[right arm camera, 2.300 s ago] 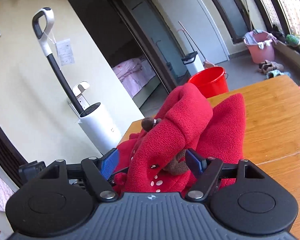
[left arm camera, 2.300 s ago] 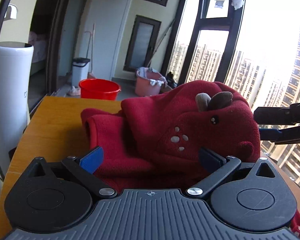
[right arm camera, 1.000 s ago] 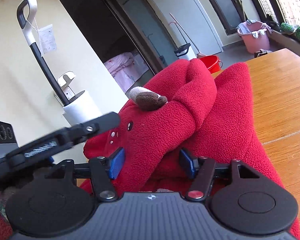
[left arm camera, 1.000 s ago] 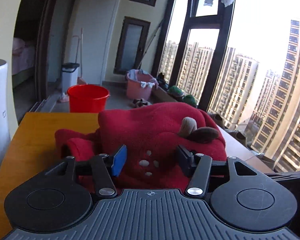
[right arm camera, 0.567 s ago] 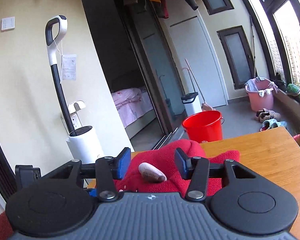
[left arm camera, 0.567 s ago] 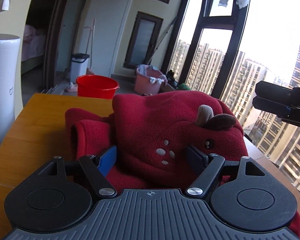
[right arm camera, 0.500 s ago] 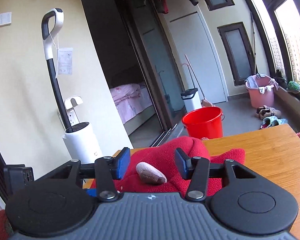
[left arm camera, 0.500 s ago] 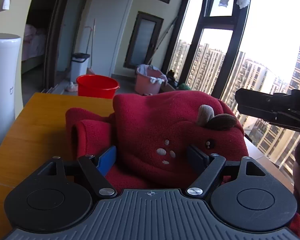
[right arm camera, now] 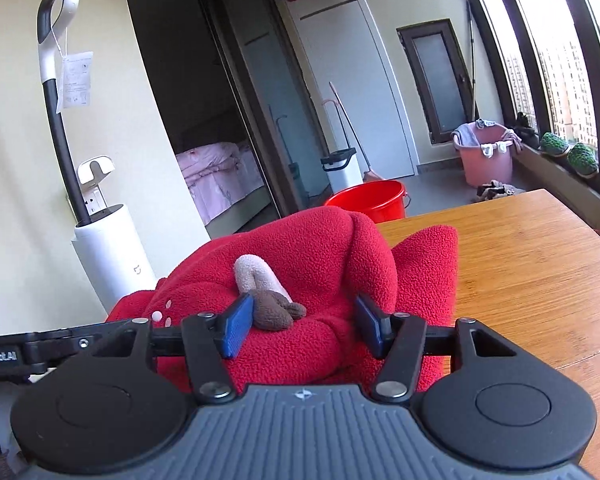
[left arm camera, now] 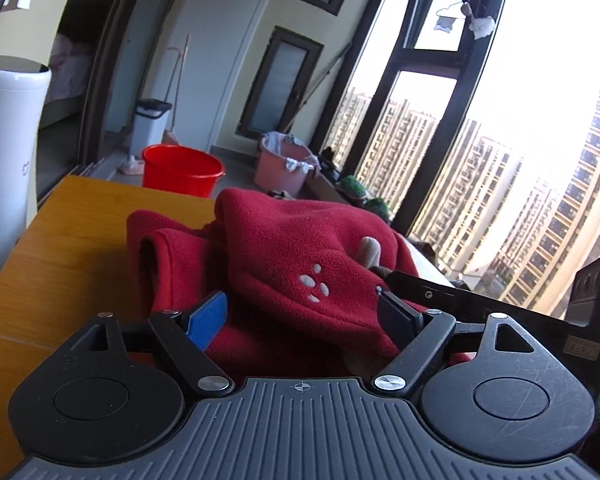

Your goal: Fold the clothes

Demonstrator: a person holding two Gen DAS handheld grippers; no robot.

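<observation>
My 2 jaws both stand wide open, gripping nothing, straddling the bunched red fleece hooded garment point(left arm camera: 300, 264) heaped on the wooden tabletop point(right arm camera: 520, 264) directly ahead, its length running away from me.

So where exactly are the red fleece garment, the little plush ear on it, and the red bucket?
red fleece garment point(right arm camera: 324, 248): right wrist view, top of the bunched fabric.
plush ear point(right arm camera: 256, 274): right wrist view, middle of the beige ear.
red bucket point(left arm camera: 180, 170): left wrist view, front wall of the bucket.
</observation>
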